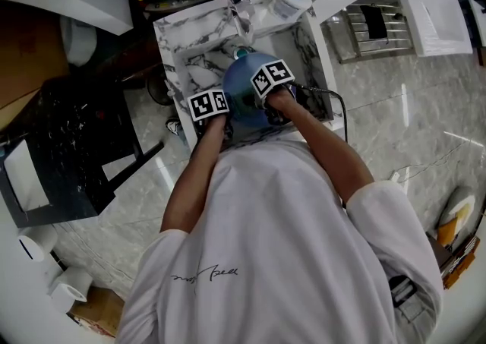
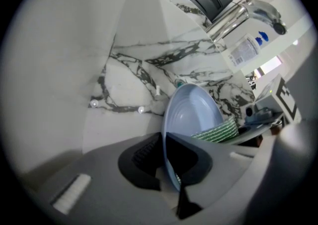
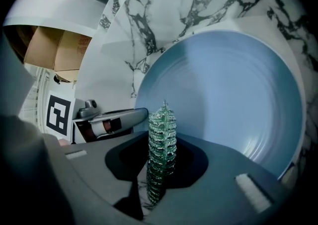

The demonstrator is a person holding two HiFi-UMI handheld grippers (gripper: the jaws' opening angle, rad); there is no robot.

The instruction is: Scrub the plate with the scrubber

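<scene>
left hand-held gripper (image 2: 170,172): pinching plate (image 2: 193,112) rim | right hand-held gripper (image 3: 158,172): pinching green scrubber (image 3: 161,137) at plate face | over marble sink (image 1: 181,45)

Glossy plate (image 3: 223,100), netted scrubber (image 3: 161,144), marble-look sink (image 2: 139,70)

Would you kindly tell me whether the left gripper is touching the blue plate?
Touching. The left gripper view shows the left gripper shut on the plate, with the rim pinched edge-on between its two fingers.
</scene>
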